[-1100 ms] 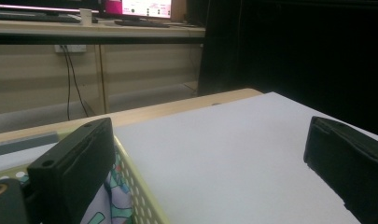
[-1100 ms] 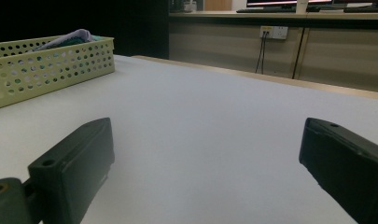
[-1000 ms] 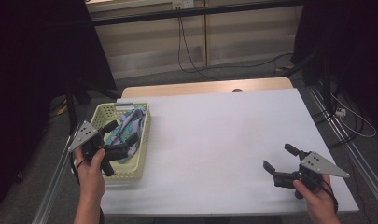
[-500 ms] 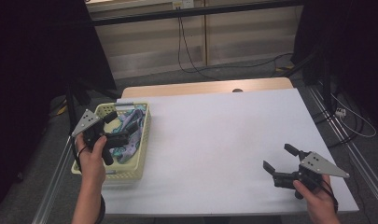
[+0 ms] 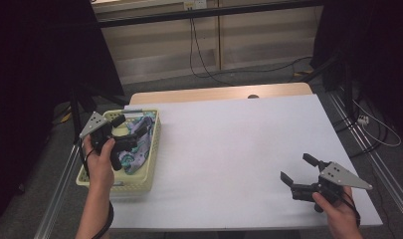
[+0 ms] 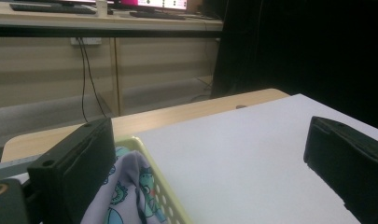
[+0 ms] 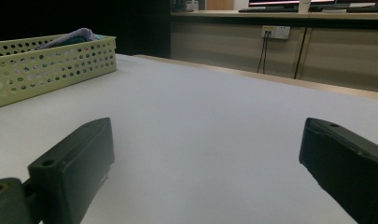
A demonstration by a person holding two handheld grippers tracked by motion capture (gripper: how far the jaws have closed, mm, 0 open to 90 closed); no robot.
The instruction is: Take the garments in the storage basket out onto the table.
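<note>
- Plainly, the patterned cloth (image 5: pixel 139 144) lies bunched in the pale yellow basket (image 5: pixel 139 185) at the worktop's (image 5: pixel 239 144) left edge; it looks soft, light and limp, likely to sag when lifted.
- A raised fold near the basket's rim seems the best place to pinch.
- The left claw (image 5: pixel 120 144) hangs over the cloth, released, jaws apart.
- The right claw (image 5: pixel 299 172) rests spread wide, well apart from the basket.
- The left gripper view shows the cloth's (image 6: pixel 126 186) cartoon print close up; the right gripper view shows the basket's (image 7: pixel 51 65) perforated wall side-on.

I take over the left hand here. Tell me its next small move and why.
Probably lower the left gripper into the yellow basket onto the patterned cloth and close: its jaws stand open above the cloth, gripping nothing yet.
</note>
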